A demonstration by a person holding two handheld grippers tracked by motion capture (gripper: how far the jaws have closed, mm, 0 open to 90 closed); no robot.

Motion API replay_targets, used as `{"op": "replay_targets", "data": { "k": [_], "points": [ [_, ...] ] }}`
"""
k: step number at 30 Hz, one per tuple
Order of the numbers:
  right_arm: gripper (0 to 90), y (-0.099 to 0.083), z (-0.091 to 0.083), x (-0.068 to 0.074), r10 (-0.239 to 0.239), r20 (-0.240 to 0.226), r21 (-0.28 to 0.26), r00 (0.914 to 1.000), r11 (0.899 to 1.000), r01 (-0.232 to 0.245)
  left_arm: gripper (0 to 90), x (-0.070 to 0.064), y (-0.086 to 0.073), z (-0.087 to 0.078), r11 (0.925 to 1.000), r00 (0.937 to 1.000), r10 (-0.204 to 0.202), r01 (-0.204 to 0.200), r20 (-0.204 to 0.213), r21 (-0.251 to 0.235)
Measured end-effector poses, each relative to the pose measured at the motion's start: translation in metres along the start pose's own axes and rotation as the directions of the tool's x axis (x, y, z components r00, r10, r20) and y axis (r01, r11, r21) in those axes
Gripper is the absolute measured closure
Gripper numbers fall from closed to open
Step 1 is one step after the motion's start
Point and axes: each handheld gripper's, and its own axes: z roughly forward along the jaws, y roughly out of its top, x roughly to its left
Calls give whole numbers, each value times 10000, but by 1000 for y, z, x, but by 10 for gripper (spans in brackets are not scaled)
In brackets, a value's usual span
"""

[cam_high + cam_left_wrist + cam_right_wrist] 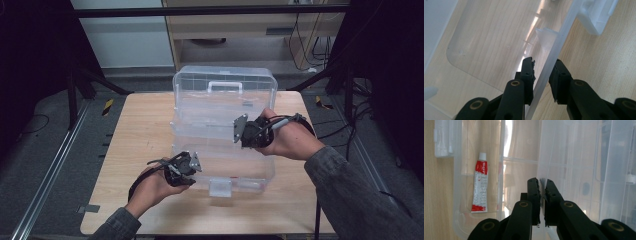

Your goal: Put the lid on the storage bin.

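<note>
Clear plastic storage box (220,150), one in number, sits near the middle of the wooden table (145,125), its lid (225,92) swung up and standing at the far side with a single white carry handle (225,86) on it. One white latch (220,187) hangs at the near front wall of the box. Two grippers work on it, one in each of the person's hands. The left gripper (543,75) is at the near left part of the box; in the left gripper view its two black jaws straddle the front rim (554,57), one inside the box and one outside, with a gap on either side of the plastic, so the jaws are partly open and not pressing on the wall. The right gripper (542,195) is at the far right of the box, just in front of the raised lid; in the right gripper view its jaws stand almost together with a thin clear plastic wall edge (541,181) between them, seemingly pinched. Inside the box the right gripper view shows one red and white tube (480,186) with a white cap, lying flat on the bottom beside a side wall.
</note>
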Motion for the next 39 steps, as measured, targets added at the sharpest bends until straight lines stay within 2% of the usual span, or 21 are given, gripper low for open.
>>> {"op": "replay_targets", "data": {
  "k": [8, 11, 12, 16, 17, 18, 23, 28, 39],
  "points": [
    [843, -1, 3, -9, -75, -48, 109, 10000, 9999, 75, 735, -3, 4, 2, 9993, 9995, -303, 301, -86, -199],
    [842, -3, 4, -13, -53, -7, 107, 10000, 9999, 53, 740, -9, 5, 3, 9944, 9948, -1019, 1017, -63, -281],
    [841, -4, 5, -14, -28, -12, 76, 10000, 10000, 28, 741, -5, 7, 3, 9986, 9989, -456, 454, -73, -258],
    [843, -5, 5, -12, -109, 14, 41, 9999, 9999, 109, 740, -5, 7, 4, 9983, 9986, -512, 509, -94, -293],
    [844, -5, 4, -11, -136, 14, -2, 9999, 9999, 136, 740, -9, 6, 4, 9951, 9956, -934, 931, -92, -320],
    [845, -5, 4, -10, -163, 52, -7, 9999, 9999, 163, 740, -5, 7, 4, 9989, 9990, -383, 376, -216, -291],
    [847, -7, 3, -2, -246, 109, -132, 9996, 9996, 247, 737, -6, 7, 3, 9989, 9989, -397, 390, -267, -254],
    [845, -12, 3, 5, -194, -73, -307, 9998, 9993, 191, 736, -5, 7, 3, 9989, 9990, -348, 340, -262, -313],
    [843, -13, 3, 11, -193, -151, -301, 9997, 9994, 188, 731, -6, 5, 4, 9975, 9988, -447, 435, -219, -551]
  ]
}}
